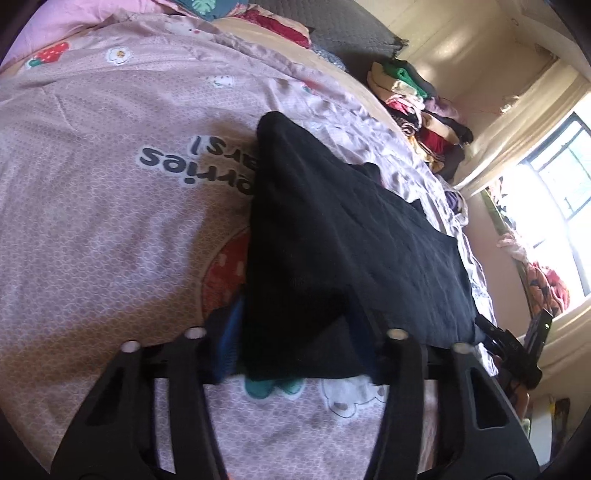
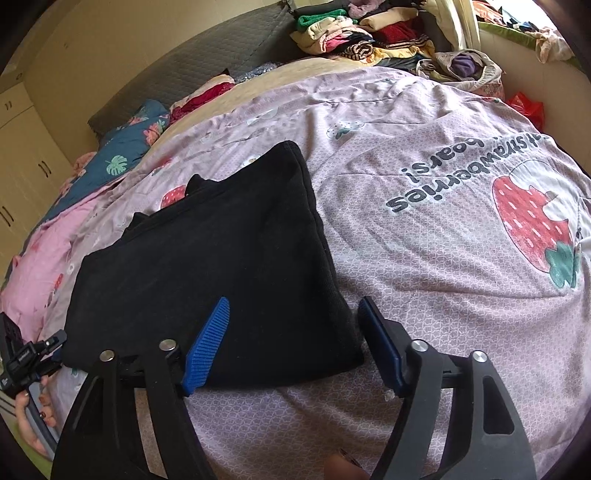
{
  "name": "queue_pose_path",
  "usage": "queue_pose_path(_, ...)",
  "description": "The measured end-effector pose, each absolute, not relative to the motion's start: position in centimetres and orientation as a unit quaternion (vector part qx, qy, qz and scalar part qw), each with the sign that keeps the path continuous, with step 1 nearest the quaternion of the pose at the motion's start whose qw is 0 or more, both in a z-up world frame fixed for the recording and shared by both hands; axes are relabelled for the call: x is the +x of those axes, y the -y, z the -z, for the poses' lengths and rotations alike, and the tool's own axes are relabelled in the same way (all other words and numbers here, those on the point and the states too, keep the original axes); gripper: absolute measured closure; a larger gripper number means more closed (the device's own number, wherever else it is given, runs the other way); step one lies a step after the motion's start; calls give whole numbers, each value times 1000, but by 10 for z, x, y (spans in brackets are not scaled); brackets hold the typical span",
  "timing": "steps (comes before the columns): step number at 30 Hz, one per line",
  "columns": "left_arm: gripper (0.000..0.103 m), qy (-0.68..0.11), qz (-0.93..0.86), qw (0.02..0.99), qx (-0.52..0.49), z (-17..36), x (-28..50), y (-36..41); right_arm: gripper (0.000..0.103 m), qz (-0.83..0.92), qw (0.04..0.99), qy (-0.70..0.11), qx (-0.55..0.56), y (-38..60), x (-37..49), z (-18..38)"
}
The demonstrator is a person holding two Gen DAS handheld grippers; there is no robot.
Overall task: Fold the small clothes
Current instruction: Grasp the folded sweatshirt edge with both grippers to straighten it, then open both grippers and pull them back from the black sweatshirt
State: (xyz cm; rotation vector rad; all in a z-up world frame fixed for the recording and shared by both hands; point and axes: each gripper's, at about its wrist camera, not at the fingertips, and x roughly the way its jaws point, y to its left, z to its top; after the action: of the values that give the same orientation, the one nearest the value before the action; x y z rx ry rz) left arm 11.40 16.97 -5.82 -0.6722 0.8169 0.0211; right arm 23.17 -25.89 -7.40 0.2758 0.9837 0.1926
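Bedsheet (image 2: 424,258): printed dark lettering, upside down in both views. Right wrist view: "strawberries" legible, line beyond it ending "bears!", partly unclear. Left wrist view: fragments "rries" and "ars!", remainder covered by black garment (image 1: 332,229).

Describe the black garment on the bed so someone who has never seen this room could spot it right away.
Start with the pink bedspread printed with strawberries and grey lettering. On it, close in front of the two grippers, lies the black garment, folded into a thick, roughly square pad. It is the only plain black piece on the spread; the other clothes are a colourful pile of clothes at the far edge of the bed.
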Motion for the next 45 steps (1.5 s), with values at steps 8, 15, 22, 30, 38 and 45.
queue_pose_path(8, 95, -382, 0, 878, -288, 49, 108, -162, 93, -88, 872, -457, 150, 275, 229, 68)
queue_pose_path(15, 96, -399, -5, 878, -264, 49, 102, -162, 93, -66, 859, -487, 143, 278, 226, 74)
queue_pose_path(22, 91, -411, -13, 877, -247, 49, 102, -156, 76, -46, 857, -495, 135, 280, 215, 69)
queue_pose_path(30, 81, -415, -22, 882, -220, 44, 98, -151, 50, -51, 873, -467, 132, 279, 196, 53)
queue_pose_path(38, 56, -412, -18, 890, -196, 34, 89, -140, 22, -46, 891, -431, 136, 278, 176, 31)
queue_pose_path(45, 35, -408, -11, 893, -190, 26, 82, -133, 11, -48, 895, -420, 141, 273, 162, 23)
